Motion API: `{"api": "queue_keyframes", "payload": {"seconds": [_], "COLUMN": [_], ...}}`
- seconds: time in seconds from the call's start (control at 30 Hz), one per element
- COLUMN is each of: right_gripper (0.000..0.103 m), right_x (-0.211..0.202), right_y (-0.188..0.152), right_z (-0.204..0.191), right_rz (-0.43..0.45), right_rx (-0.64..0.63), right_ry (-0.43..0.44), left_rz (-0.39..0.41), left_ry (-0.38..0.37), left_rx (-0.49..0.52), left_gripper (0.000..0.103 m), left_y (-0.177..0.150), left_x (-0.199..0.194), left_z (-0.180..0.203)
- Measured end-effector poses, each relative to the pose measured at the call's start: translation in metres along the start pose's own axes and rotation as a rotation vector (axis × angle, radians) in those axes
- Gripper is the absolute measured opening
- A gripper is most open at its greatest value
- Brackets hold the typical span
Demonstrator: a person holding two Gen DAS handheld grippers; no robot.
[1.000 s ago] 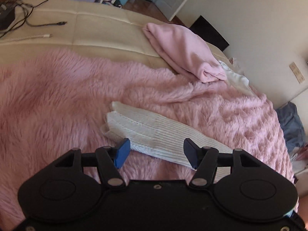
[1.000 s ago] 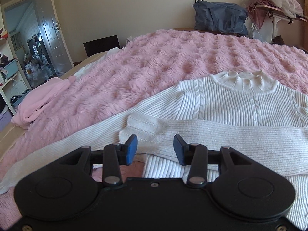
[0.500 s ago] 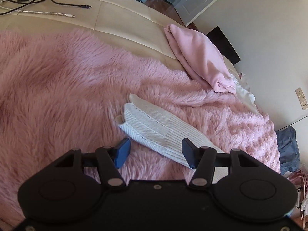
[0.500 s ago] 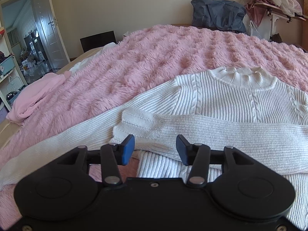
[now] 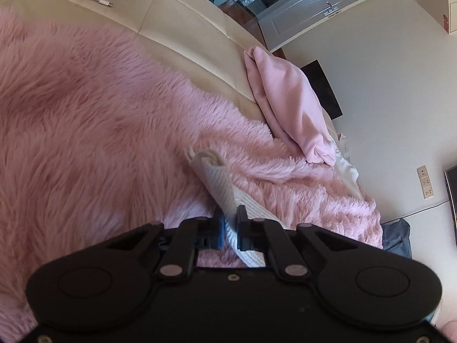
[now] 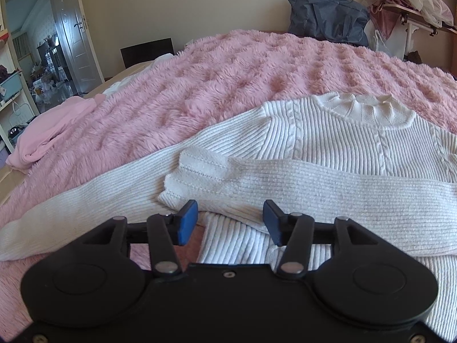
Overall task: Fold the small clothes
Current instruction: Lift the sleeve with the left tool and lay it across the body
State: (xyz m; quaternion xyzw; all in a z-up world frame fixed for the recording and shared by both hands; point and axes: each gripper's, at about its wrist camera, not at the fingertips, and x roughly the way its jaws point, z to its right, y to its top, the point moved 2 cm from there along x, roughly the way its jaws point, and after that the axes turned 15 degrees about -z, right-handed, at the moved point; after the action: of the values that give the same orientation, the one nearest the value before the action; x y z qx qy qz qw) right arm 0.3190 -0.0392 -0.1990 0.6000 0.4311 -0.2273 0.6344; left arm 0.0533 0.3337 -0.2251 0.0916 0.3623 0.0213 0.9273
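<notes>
The white ribbed sweater [image 6: 357, 143] is lying spread on the fluffy pink blanket [image 6: 228, 65], one sleeve already crossing its chest. The left claw [image 5: 230, 225] is clenching the other sleeve [image 5: 220, 183] near its cuff, out to the sweater's side. The right claw [image 6: 230, 220] is opening, gripping nothing, just above the folded sleeve. Next, probably, the held sleeve needs carrying across the sweater's body without dragging it.

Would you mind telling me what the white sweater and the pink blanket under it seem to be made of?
White sweater: looks like a soft knit yarn, wool or acrylic I cannot tell; matte, with fine ribs and cable twists below the collar. Pink blanket: appears to be long-pile plush, probably synthetic faux fur; its fibres stand in shaggy tufts with a slight sheen.
</notes>
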Motion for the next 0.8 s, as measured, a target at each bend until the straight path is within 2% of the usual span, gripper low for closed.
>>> {"api": "queue_keyframes", "payload": {"seconds": [0.07,0.2,0.3,0.37,0.43,0.63,0.8], "right_gripper": [0.054,0.054,0.059,0.059,0.059,0.060,0.061], "right_x": [-0.001,-0.009,-0.010,-0.008,-0.017,-0.065,-0.099], "right_y": [-0.001,0.000,0.001,0.002,-0.001,-0.025,-0.051], "right_z": [-0.001,0.002,0.010,0.014,0.021,0.064,0.108], "right_rz": [0.003,0.035,0.027,0.006,0.030,0.065,0.078], "right_rx": [-0.003,0.002,0.021,0.035,0.046,0.075,0.137], "right_ry": [-0.002,-0.023,-0.003,-0.003,0.000,-0.011,-0.058], "left_rz": [0.015,0.028,0.025,0.005,-0.026,-0.140,-0.237], "left_ry": [-0.003,-0.076,-0.172,-0.231,-0.302,-0.487,-0.585], "left_rx": [0.036,0.113,0.166,0.199,0.247,0.407,0.540], "left_gripper": [0.004,0.004,0.004,0.003,0.003,0.004,0.003], "left_y": [-0.001,-0.002,-0.006,-0.010,-0.018,-0.065,-0.134], "left_x": [-0.004,-0.012,-0.019,-0.021,-0.023,-0.011,0.011], "left_z": [0.009,0.038,0.070,0.095,0.125,0.226,0.301]}}
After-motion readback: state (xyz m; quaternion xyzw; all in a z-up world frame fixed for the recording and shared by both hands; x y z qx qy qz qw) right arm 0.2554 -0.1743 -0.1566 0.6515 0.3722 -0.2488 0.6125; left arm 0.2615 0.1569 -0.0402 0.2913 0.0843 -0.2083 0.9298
